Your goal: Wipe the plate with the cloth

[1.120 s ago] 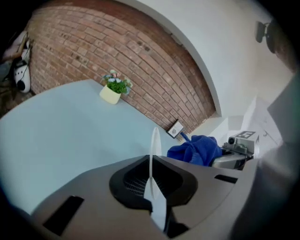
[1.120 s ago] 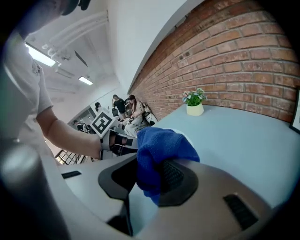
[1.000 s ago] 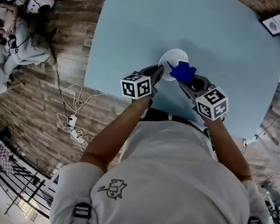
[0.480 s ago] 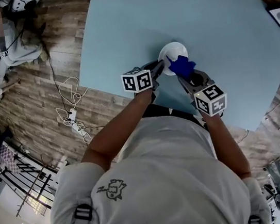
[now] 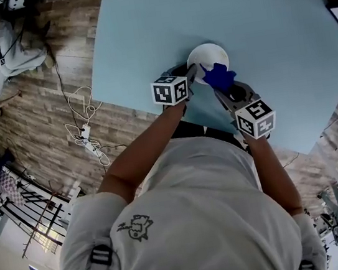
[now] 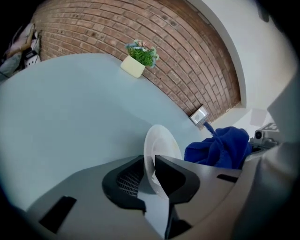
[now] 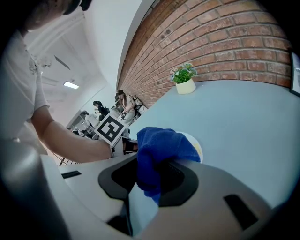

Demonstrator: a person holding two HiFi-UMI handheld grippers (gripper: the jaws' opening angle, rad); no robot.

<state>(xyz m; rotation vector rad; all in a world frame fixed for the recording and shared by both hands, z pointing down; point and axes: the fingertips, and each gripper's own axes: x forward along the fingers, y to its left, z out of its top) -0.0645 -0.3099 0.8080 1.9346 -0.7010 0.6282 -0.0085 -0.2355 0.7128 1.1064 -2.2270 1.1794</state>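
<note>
We find the plain, round white plate (image 5: 207, 56) flat on the light-blue table (image 5: 251, 12), near its edge. The left gripper (image 5: 191, 72) has just been opening its jaws, and the plate's rim stands loose between them. The right gripper (image 5: 221, 89) clamps the bunched blue cloth (image 5: 218, 77) at the plate's near rim.

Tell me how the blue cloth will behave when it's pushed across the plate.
Probably floppy: the blue cloth bulges in soft folds out of the right tool, which is clamped on it. Its fuzzy pile should drag rather than slip on the smooth white plate. Being a small bunched wad, it will likely squash flat under pressure.
</note>
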